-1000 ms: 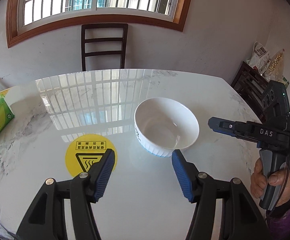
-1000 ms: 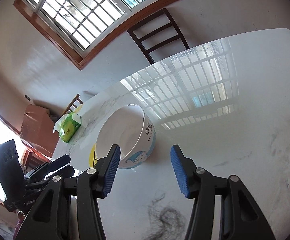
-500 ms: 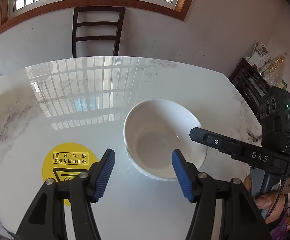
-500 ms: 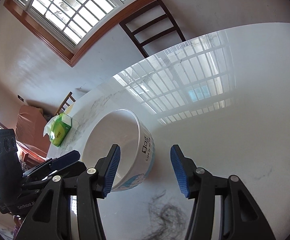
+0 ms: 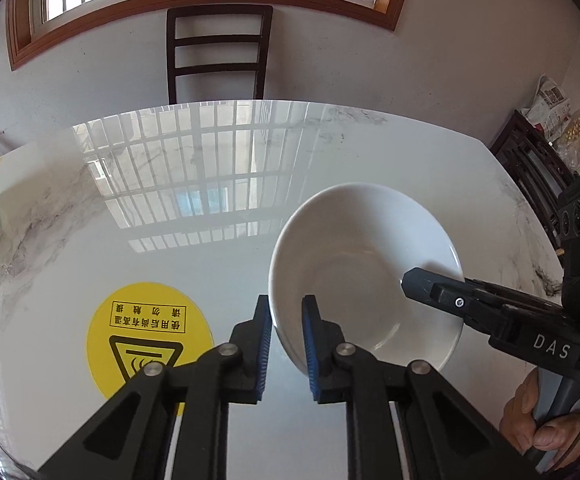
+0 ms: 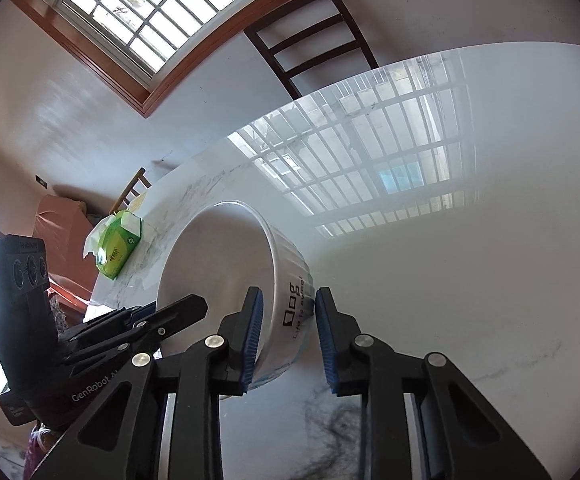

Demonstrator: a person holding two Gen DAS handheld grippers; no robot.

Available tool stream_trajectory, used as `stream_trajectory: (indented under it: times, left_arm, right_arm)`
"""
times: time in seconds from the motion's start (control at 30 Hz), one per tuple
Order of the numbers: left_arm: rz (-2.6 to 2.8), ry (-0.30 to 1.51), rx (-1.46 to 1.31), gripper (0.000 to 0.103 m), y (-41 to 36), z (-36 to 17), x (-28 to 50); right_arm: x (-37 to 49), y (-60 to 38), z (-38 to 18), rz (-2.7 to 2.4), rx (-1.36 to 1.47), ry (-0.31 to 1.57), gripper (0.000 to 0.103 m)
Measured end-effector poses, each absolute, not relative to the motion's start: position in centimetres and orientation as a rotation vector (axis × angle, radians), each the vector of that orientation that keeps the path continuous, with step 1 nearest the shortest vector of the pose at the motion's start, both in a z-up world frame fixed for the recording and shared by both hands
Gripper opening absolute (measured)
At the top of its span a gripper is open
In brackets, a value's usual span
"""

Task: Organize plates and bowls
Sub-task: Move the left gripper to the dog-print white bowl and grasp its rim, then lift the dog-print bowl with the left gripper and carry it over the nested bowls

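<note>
A white bowl [image 5: 362, 248] with blue print on its outer wall [image 6: 218, 264] stands on the glossy marble table [image 5: 170, 220]. My left gripper [image 5: 287, 336] straddles the bowl's left rim, one blue pad outside and one inside. Its jaws are closing and the pads sit against the wall. My right gripper [image 6: 286, 332] straddles the opposite rim, beside the printed lettering. Its jaws are closing too, and both pads touch the wall. In each wrist view the other gripper reaches in over the bowl: right gripper [image 5: 414, 284], left gripper [image 6: 194, 306]. A hand [image 5: 538, 420] holds the right gripper's handle.
A round yellow warning sticker [image 5: 150, 340] lies on the table left of the bowl. A green tissue pack [image 6: 118, 244] sits at the table's far left edge. A dark chair [image 5: 218, 52] stands behind the table, under the window. A dark shelf [image 5: 530, 168] is at the right.
Both grippers came forward and down to the bowl. Their jaws narrowed from wide apart onto its rim, left on one side and right on the other.
</note>
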State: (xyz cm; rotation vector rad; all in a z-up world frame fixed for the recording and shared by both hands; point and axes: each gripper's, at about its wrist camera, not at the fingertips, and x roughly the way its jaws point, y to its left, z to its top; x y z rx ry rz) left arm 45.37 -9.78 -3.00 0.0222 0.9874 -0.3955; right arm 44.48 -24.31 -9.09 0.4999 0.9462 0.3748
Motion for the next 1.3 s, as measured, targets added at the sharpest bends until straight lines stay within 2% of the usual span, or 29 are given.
stream_trajectory:
  times: [0.33,0.8,1.3]
  left_arm:
    - [-0.343,0.954,0.11,0.011,-10.2,-1.5,43.2]
    - [-0.301,0.887,0.143,0.01,-9.5,2.7,38.3]
    - [-0.321,0.831,0.126,0.01,-7.7,8.2,28.9]
  right_arm:
    - [43.8,-24.8,-9.3,0.401,0.557,0.965,0.016]
    - [40.7,-24.5,-7.0,0.437,0.615,0.972,0.016]
    - [33.6,-23.7,-1.9,0.507,0.592,0.958,0.016]
